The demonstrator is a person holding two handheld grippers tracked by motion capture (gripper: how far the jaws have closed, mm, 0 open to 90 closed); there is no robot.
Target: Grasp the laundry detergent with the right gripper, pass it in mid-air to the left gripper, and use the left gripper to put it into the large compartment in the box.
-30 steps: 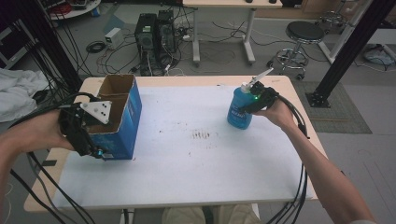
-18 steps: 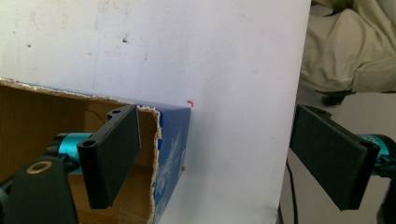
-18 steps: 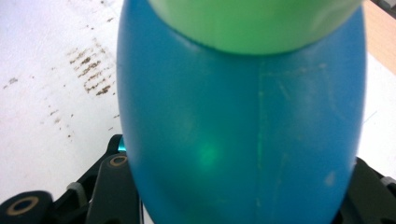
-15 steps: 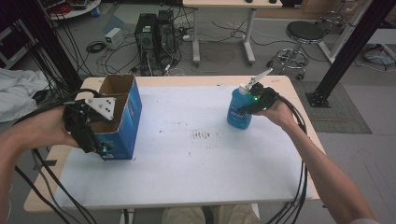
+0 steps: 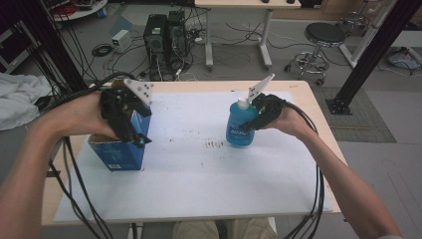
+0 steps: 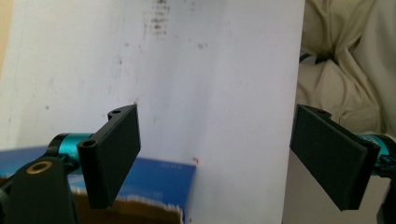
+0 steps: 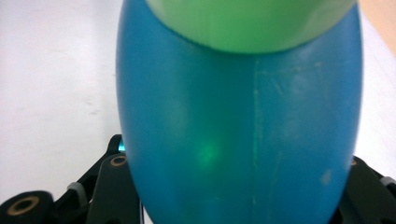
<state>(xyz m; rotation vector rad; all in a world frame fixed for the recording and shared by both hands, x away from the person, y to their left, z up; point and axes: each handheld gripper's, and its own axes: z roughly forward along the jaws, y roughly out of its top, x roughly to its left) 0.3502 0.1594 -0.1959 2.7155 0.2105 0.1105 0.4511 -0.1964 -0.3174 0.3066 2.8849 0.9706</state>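
Note:
A blue cardboard box (image 5: 119,152) stands open-topped at the left of the white-covered table (image 5: 199,189). My left gripper (image 5: 133,124) hovers over its near right corner, open, with nothing between its wide-set pads (image 6: 114,156). In the left gripper view the box's blue wall (image 6: 159,179) lies below the left gripper (image 6: 219,158). My right gripper (image 5: 256,117) is shut on a blue bottle (image 5: 240,130) with a pale cap, right of the table's middle. In the right gripper view, the bottle (image 7: 238,140) fills the space between the jaws of the right gripper (image 7: 240,198).
Smudges (image 5: 215,144) mark the sheet between box and bottle. Behind the table stand computer towers (image 5: 164,35), another desk, a stool (image 5: 323,37) and a black frame post (image 5: 370,55). A white cloth (image 5: 15,99) lies far left. Cables trail from both grippers off the near edge.
The left gripper has risen from the box's side and shifted right, above the box's top. The right gripper has carried the bottle left, toward the table's middle.

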